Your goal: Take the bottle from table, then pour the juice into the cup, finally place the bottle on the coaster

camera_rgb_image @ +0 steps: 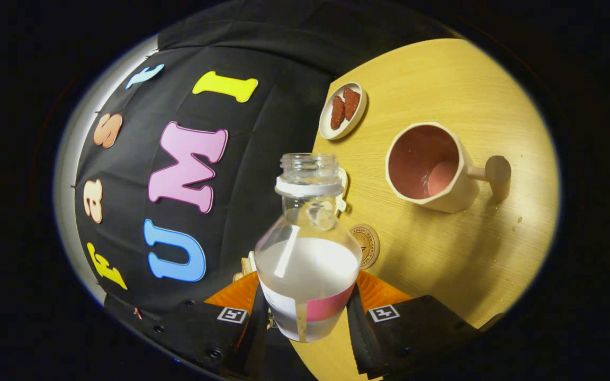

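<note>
— What's the gripper [307, 309] doing?
— Both fingers clamp the open bottle [307, 254], lifted and tilted, pale juice [310, 267] inside.
— The cup [432, 166]?
— Mid-desk [469, 254], empty, beyond the fingers. The coaster [367, 244] lies near the desk's edge, just behind the bottle; a small dish [343, 110] sits at the far edge.

You've got a wooden table [442, 254], pale grain, view rolled sideways | small white oval dish [342, 110] at the table's far edge by the black cloth wall | two reddish-brown snack pieces [344, 108] lying side by side in that dish, touching or nearly so
</note>
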The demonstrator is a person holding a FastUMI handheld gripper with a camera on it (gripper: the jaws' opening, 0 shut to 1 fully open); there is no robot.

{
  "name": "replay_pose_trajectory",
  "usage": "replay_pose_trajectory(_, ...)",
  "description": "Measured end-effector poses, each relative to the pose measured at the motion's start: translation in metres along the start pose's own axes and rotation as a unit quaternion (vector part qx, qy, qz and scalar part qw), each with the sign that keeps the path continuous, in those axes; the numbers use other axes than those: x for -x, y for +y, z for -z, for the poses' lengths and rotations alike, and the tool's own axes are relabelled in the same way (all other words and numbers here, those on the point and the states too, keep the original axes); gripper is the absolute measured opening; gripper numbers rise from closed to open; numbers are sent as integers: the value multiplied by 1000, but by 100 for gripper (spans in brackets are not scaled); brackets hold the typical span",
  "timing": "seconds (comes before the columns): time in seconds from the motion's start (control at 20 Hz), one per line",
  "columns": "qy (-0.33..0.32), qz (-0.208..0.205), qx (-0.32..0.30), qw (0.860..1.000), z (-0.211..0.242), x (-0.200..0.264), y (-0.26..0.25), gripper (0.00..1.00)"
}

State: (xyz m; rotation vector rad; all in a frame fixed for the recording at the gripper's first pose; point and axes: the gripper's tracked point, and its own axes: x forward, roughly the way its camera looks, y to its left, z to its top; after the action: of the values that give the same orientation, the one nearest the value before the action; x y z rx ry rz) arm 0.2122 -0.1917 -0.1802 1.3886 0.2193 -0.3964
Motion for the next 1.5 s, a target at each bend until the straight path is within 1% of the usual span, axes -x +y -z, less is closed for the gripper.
replay_pose_trajectory(0.1, -10, 13, -31, 999, -7, -5, -7, 68)
replay_pose_trajectory(0.2, -21, 11, -79, 997, -13, -7, -4, 68)
replay_pose_trajectory(0.35, -37, 17, -143, 989, -22, -15, -9, 68)
replay_pose_trajectory(0.45, -39, 23, -172, 984, -23, -20, -12, 68)
replay_pose_trajectory(0.65, -25, 28, -207, 978, -20, -30, -15, 68)
replay_pose_trajectory(0.95, -7, 31, -260, 965, -24, -33, -13, 68)
replay_pose_trajectory(1.3, 11, 34, -313, 949, -23, -36, -7, 68)
replay_pose_trajectory(1.5, 11, 29, -345, 938, -30, -38, -4, 68)
